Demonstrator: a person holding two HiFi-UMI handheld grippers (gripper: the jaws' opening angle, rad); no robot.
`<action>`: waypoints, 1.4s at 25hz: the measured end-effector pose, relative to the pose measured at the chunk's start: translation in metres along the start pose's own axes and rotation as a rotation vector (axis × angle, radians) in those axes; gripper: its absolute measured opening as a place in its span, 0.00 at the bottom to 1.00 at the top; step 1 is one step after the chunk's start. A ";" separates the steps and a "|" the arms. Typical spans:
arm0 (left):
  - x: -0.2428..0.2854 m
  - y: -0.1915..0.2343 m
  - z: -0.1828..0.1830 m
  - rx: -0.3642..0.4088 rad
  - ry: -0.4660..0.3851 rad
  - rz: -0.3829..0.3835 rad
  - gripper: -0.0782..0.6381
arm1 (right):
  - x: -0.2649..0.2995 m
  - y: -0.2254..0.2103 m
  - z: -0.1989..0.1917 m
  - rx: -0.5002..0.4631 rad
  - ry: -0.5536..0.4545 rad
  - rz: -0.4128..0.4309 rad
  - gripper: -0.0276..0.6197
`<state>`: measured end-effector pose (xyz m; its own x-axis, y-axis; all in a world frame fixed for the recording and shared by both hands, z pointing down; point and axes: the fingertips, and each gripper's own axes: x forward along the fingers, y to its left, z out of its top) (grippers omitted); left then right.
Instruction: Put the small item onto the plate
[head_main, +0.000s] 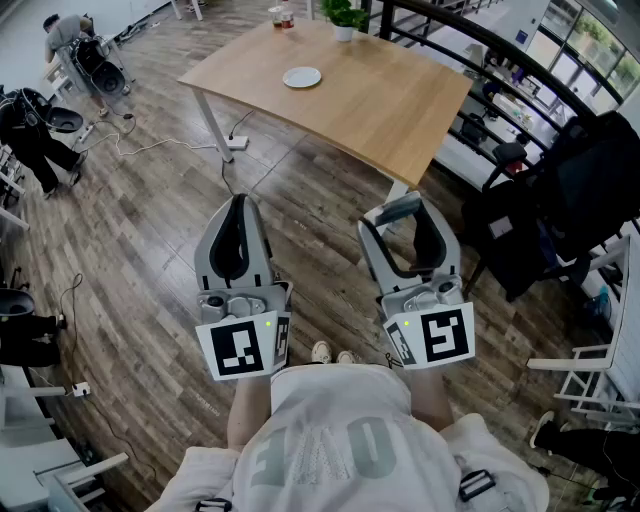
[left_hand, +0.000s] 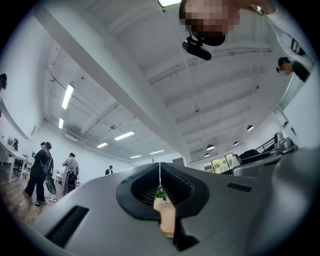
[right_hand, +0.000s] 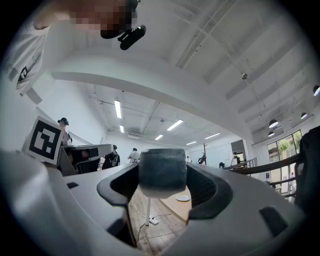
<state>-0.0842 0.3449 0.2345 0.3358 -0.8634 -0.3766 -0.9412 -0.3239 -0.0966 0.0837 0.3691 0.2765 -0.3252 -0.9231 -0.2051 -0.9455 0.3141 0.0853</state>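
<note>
Head view: a person stands on a wood floor (head_main: 150, 250), holding a gripper in each hand at waist height. The left gripper (head_main: 238, 205) has its fingers pressed together with nothing between them. The right gripper (head_main: 403, 222) has its fingers spread wide around a small dark grey block (head_main: 398, 207), held in the air. Well ahead stands a light wooden worktop (head_main: 400, 110). A white plate (head_main: 301, 77) lies on it, with nothing on the plate, and a potted plant (head_main: 345, 18) sits at the far edge.

Left gripper view: the left gripper (left_hand: 160, 172) points upward toward a white ceiling. Its fingers meet in a thin closed line and hold nothing.

Right gripper view: the right gripper (right_hand: 162, 176) clamps the small dark grey block (right_hand: 162, 167) between its widely set fingers. Below and beyond the block, the white plate (right_hand: 183, 198) shows on the worktop (right_hand: 172, 202), well apart from the block.
</note>
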 end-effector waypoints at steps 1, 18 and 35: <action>0.002 0.002 0.000 -0.004 -0.003 0.001 0.13 | 0.002 0.000 -0.001 -0.001 0.000 -0.001 0.52; 0.009 0.049 -0.014 -0.046 -0.028 0.036 0.13 | 0.030 0.007 -0.011 0.029 -0.028 -0.012 0.52; 0.166 0.120 -0.076 0.092 -0.047 0.133 0.13 | 0.230 -0.054 -0.041 0.050 -0.115 0.137 0.52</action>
<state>-0.1386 0.1334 0.2302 0.2074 -0.8765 -0.4345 -0.9776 -0.1689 -0.1260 0.0607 0.1310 0.2653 -0.4481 -0.8402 -0.3054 -0.8907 0.4488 0.0721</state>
